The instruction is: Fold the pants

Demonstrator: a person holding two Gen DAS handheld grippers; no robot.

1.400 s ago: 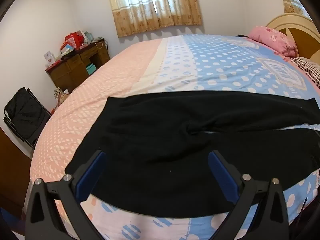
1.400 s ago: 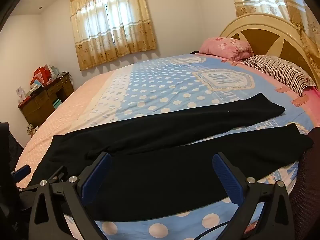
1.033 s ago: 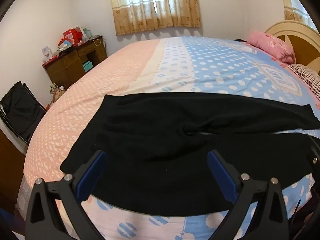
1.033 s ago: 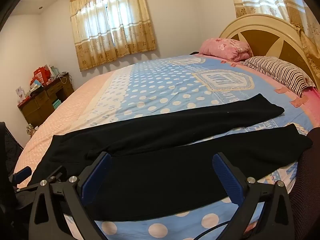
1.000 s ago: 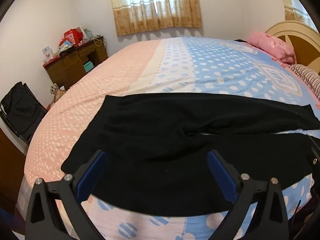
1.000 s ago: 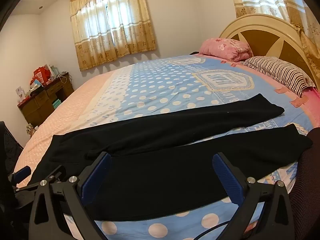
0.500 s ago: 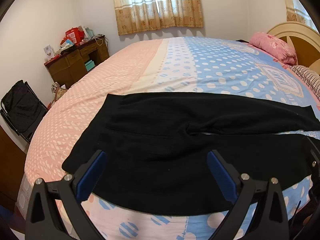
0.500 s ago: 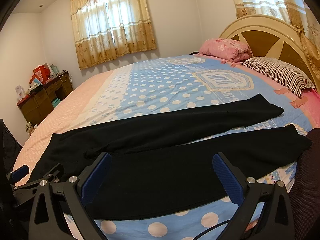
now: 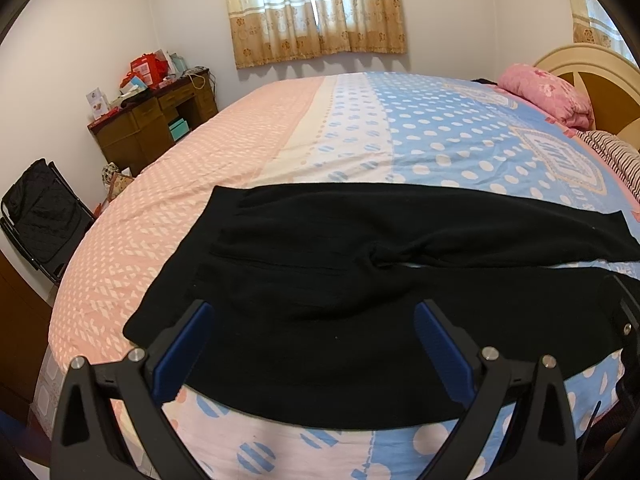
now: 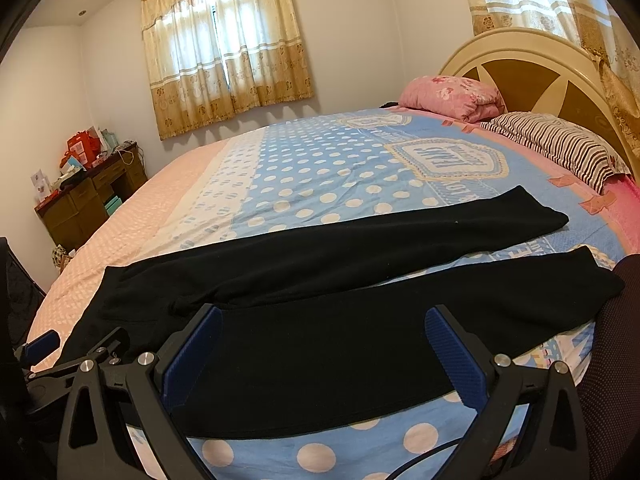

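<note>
We see the black pants (image 9: 360, 280) spread flat across the near part of the bed (image 9: 280, 140), waistband toward the pink side of the cover, both legs running toward the headboard (image 10: 532, 76). The legs lie apart past the crotch, with a strip of blue dotted cover showing between them.

Our left tongs (image 9: 312, 340) hang above the seat of the pants, jaws spread wide with nothing between them. Our right tongs (image 10: 324, 344) sit over the near leg, likewise wide and empty; we cannot tell whether either touches the cloth.

A pink pillow (image 10: 452, 96) and a striped pillow (image 10: 560, 148) rest by the headboard. A wooden desk (image 9: 152, 124) stands against the far wall, under the curtained window (image 9: 316, 8).
</note>
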